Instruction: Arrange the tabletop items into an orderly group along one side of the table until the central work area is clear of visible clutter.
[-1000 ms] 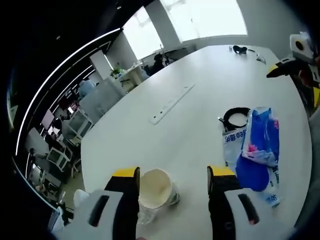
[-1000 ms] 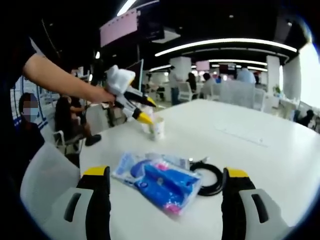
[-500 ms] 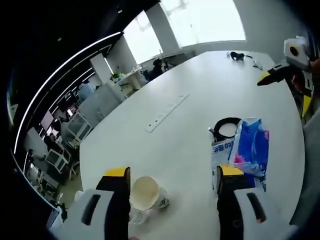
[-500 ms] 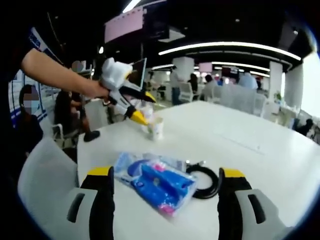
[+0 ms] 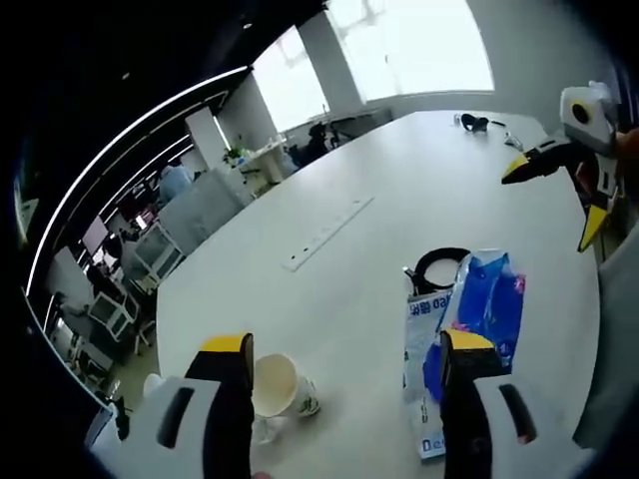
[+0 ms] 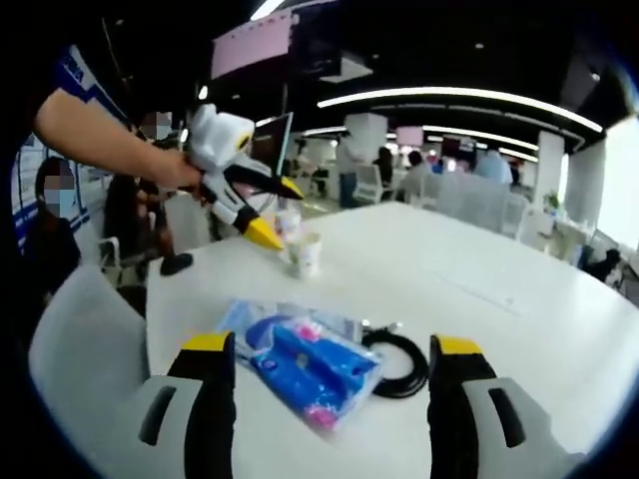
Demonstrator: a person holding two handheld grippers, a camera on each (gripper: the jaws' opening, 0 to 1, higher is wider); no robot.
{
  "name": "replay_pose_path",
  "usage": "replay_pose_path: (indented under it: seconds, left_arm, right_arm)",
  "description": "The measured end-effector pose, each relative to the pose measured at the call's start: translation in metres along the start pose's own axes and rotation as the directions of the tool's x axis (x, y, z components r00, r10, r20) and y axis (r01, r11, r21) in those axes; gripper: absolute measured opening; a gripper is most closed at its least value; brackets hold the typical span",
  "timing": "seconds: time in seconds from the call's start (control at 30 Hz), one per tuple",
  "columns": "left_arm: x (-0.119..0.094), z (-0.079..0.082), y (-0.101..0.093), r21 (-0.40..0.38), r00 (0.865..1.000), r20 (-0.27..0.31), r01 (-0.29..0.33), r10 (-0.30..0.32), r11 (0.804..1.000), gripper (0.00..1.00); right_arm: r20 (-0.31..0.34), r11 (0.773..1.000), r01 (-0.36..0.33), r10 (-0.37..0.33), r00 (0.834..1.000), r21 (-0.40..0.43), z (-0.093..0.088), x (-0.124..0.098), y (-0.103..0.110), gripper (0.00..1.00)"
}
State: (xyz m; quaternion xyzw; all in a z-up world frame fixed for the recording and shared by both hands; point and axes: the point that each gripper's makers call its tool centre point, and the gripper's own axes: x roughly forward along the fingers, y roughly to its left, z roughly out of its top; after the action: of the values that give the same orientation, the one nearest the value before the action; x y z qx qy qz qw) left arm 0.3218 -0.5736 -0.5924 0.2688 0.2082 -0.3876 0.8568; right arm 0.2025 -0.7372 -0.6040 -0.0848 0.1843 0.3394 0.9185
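In the left gripper view a white paper cup stands near the table's near edge, just inside the left jaw of my open left gripper, with a clear plastic cup beside it. A blue plastic packet and a coiled black cable lie further right. In the right gripper view my open right gripper hovers over the blue packet and the cable. The left gripper hangs open above the paper cup, held by a hand. The right gripper shows at the right of the left gripper view.
The white table has a flush power strip at its middle and small dark items at its far end. A white chair back stands at the table's near side. Office desks, chairs and people fill the background.
My left gripper has lifted away from the paper cup, which now looks smaller and lower between the jaws. The right gripper has risen slightly. The packet, cable and cup stay put.
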Motion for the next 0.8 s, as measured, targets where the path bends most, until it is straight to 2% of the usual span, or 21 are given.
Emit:
replay_pose_path:
  seconds: [0.1,0.23,0.4,0.53,0.8]
  left_arm:
    - [-0.001,0.001,-0.002,-0.005,1.0,0.005,0.001,-0.001,1.0,0.76]
    - [-0.004,0.005,-0.006,-0.016,1.0,0.015,0.004,-0.004,1.0,0.77]
    - [-0.005,0.004,-0.009,-0.019,1.0,0.016,0.005,-0.005,1.0,0.79]
    - [-0.006,0.003,-0.012,-0.034,1.0,0.022,0.006,-0.005,0.999,0.79]
    - [-0.01,-0.004,-0.029,-0.061,1.0,0.018,0.013,-0.012,0.998,0.78]
  right_arm:
    - [-0.005,1.0,0.003,-0.003,1.0,0.002,-0.003,0.001,0.0,0.75]
    - [-0.033,0.999,0.01,-0.011,0.999,-0.034,-0.009,0.002,-0.001,0.7]
    - [-0.034,0.999,0.019,-0.021,0.999,-0.04,-0.008,0.004,-0.004,0.67]
    - [-0.054,0.999,0.027,-0.029,0.998,-0.045,-0.01,0.005,-0.008,0.52]
    - [-0.057,1.0,0.024,-0.025,0.998,-0.014,-0.012,0.005,-0.01,0.42]
